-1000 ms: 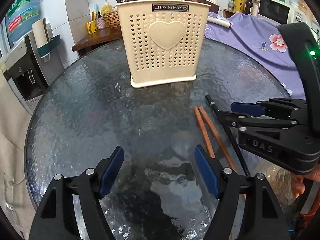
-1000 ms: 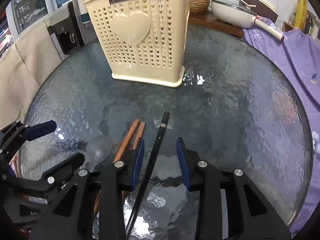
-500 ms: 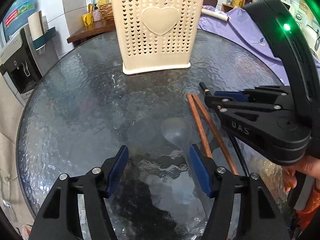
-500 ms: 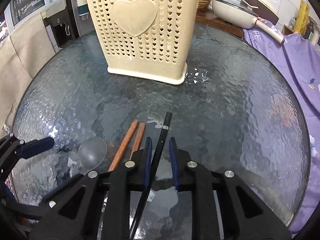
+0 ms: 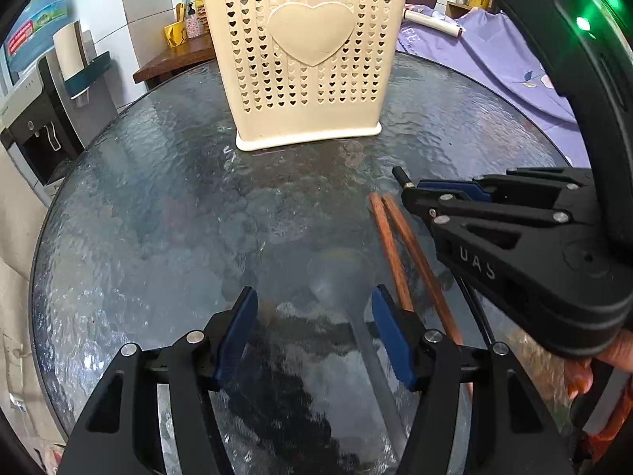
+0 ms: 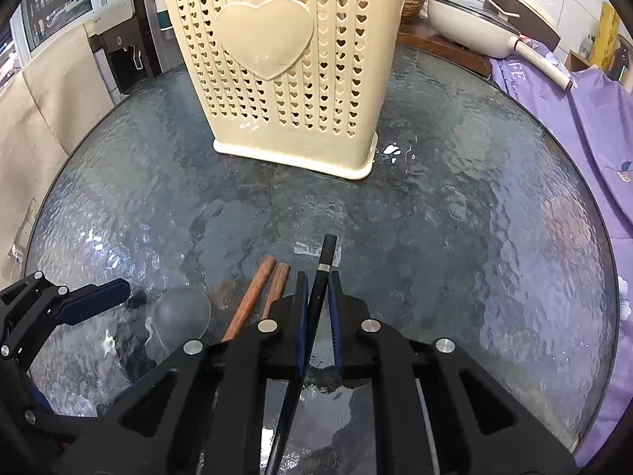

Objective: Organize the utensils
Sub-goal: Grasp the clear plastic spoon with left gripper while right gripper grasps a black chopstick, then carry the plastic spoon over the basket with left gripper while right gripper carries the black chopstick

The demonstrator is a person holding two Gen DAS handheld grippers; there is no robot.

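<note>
A cream heart-pattern utensil basket (image 5: 308, 59) (image 6: 277, 59) stands at the far side of the round glass table (image 5: 158, 198). My right gripper (image 6: 317, 281) (image 5: 411, 194) is shut on a black chopstick (image 6: 326, 249) (image 5: 399, 174), whose tip pokes out toward the basket. Two wooden chopsticks (image 6: 253, 297) (image 5: 389, 245) lie just left of it. A clear spoon (image 5: 336, 277) (image 6: 182, 312) lies bowl-forward between the fingers of my left gripper (image 5: 314, 301). Its jaws are closing, and the pads stand apart from the spoon's handle.
A purple flowered cloth (image 6: 593, 118) hangs past the table's right edge. A cream pan (image 6: 467, 27) sits on a wooden side table behind. A water dispenser (image 5: 35, 126) stands at the left. A person's hand (image 5: 593, 360) holds the right gripper.
My right jaws have closed from open onto the black chopstick. My left jaws have narrowed around the spoon. Both views sit a little closer to the basket.
</note>
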